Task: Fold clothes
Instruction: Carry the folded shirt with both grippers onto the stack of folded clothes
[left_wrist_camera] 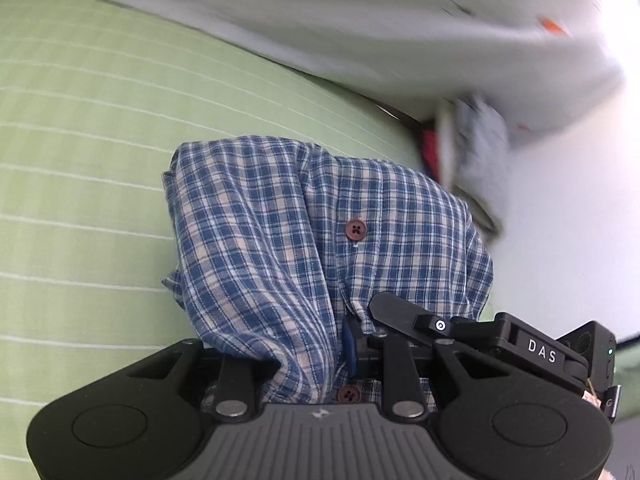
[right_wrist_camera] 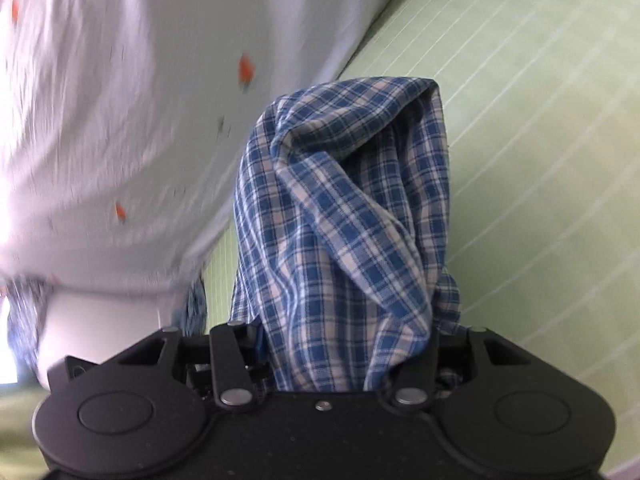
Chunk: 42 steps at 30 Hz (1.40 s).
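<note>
Both claws clamped on bunched plaid shirt (left_wrist_camera: 320,232): left claw (left_wrist_camera: 352,344) near the button placket, right claw (right_wrist_camera: 340,344) on a gathered fold. Shirt hangs above green striped bed (left_wrist_camera: 80,160). Likely carrying step; next, spread flat.

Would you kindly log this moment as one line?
left gripper: shut on plaid shirt | right gripper: shut on plaid shirt | surface: green striped sheet

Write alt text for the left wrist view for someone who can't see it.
A blue checked shirt with dark red buttons is bunched up and clamped in the left hand-held gripper, hiding its fingertips. Behind lie a green striped sheet and a blurred white cloth printed with orange carrots.
</note>
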Each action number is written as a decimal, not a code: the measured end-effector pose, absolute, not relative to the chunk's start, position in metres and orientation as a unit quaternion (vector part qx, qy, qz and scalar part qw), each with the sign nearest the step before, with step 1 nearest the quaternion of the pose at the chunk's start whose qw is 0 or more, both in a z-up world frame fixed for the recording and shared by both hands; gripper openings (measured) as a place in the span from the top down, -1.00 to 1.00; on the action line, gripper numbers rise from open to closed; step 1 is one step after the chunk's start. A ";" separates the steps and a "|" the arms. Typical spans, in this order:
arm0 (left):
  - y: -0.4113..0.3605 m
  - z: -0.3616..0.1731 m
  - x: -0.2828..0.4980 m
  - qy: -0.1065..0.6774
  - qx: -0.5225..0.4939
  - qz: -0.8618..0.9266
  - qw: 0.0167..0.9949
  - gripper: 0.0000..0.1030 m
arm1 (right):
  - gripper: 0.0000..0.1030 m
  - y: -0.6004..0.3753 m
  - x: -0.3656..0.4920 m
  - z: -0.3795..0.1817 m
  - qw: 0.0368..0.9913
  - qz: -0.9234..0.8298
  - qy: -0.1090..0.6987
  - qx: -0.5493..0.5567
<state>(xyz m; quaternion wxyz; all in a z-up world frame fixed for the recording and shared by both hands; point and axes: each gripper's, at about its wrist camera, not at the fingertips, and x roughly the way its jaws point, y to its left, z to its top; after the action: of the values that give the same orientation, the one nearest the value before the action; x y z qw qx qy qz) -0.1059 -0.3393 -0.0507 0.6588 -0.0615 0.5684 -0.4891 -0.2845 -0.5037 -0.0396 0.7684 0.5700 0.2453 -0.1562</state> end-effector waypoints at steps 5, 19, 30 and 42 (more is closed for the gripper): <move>-0.420 -0.038 -0.173 0.538 -0.036 -0.523 0.660 0.48 | 0.02 -0.567 -0.356 -0.036 0.777 -0.174 0.199 0.572; -0.681 0.051 -0.293 0.435 -0.041 -0.569 0.697 0.47 | 0.02 -0.838 -0.468 0.045 0.845 -0.129 0.149 0.497; -0.843 0.092 -0.220 0.340 -0.029 -0.536 0.772 -0.01 | -0.77 -1.024 -0.414 0.064 0.882 -0.152 0.075 0.440; -0.891 0.056 -0.170 0.336 -0.004 -0.436 0.835 -0.53 | -0.98 -1.030 -0.379 0.062 0.895 -0.385 0.166 0.153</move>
<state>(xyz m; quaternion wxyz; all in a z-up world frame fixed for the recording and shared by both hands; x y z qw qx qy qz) -0.1698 -0.8908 0.0559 0.8348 -0.0040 0.3363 -0.4359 -0.3788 -1.0295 0.0618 0.8950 0.1529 0.1662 -0.3847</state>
